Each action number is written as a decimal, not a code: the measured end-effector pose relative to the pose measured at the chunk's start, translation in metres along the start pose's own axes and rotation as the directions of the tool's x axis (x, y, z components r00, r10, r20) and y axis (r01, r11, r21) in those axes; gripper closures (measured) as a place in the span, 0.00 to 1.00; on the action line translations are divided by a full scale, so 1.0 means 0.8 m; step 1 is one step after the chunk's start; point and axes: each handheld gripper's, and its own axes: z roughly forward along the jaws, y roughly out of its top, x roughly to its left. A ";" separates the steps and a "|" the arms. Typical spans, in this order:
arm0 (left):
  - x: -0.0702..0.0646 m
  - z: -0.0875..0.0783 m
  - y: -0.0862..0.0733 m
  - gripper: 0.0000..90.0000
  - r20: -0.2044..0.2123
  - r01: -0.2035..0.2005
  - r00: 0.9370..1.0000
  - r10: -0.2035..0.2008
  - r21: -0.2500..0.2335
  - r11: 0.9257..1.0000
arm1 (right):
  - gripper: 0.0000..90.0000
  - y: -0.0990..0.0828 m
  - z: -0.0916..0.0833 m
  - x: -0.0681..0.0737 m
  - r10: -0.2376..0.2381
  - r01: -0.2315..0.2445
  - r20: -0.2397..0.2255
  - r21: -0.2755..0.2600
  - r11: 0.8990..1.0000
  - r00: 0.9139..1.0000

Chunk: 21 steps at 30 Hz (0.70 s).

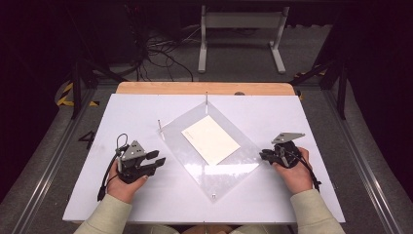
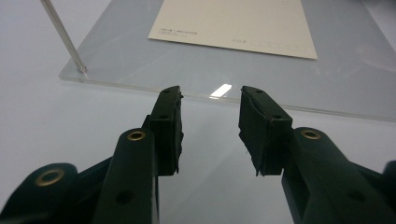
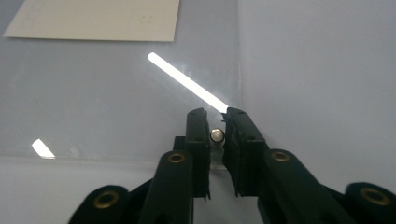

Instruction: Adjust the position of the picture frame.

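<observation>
A white rectangular table top [image 1: 146, 112], with a light wooden strip [image 1: 204, 88] along its far edge, carries a clear acrylic sheet [image 1: 219, 170] lying turned like a diamond at its middle. Thin metal pins [image 1: 207, 102] stand at the sheet's corners. On the sheet, toward its far part, lies a cream rectangular card [image 1: 210, 139].

White table [image 1: 146, 200] with a light wood strip [image 1: 204, 88] at its 12 o'clock edge; clear see-through plate [image 1: 219, 173] on it, with silver pins [image 1: 159, 125] at the corners. Cream card [image 1: 211, 139] on the plate, faint grey print along one edge, plain otherwise. Both grippers black, brass-coloured rivets on the jaws, grey plates on top: left gripper [image 1: 160, 158] at 9 o'clock, right gripper [image 1: 262, 155] at 3 o'clock; pale beige sleeves [image 1: 104, 219].
</observation>
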 end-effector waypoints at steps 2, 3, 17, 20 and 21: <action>-0.002 0.001 0.000 0.66 0.004 -0.007 1.000 0.007 0.010 1.000 | 0.91 0.001 0.000 0.002 -0.002 0.002 0.015 0.005 1.000 1.000; -0.003 0.002 0.001 0.66 0.003 -0.010 1.000 0.010 0.008 1.000 | 0.92 0.001 0.000 0.005 -0.006 0.006 0.027 0.011 1.000 1.000; -0.014 -0.015 -0.008 0.66 0.025 -0.035 0.999 0.035 0.006 0.999 | 0.92 -0.001 -0.005 0.086 -0.118 0.127 -0.153 0.049 0.991 0.981; -0.019 -0.029 -0.015 0.66 0.035 -0.033 0.999 0.033 0.000 0.999 | 0.92 0.000 -0.003 0.118 -0.168 0.178 -0.184 0.040 0.983 0.968; -0.019 -0.029 -0.015 0.66 0.035 -0.033 0.999 0.033 0.000 0.999 | 0.92 0.000 -0.002 0.124 -0.179 0.190 -0.185 0.039 0.981 0.966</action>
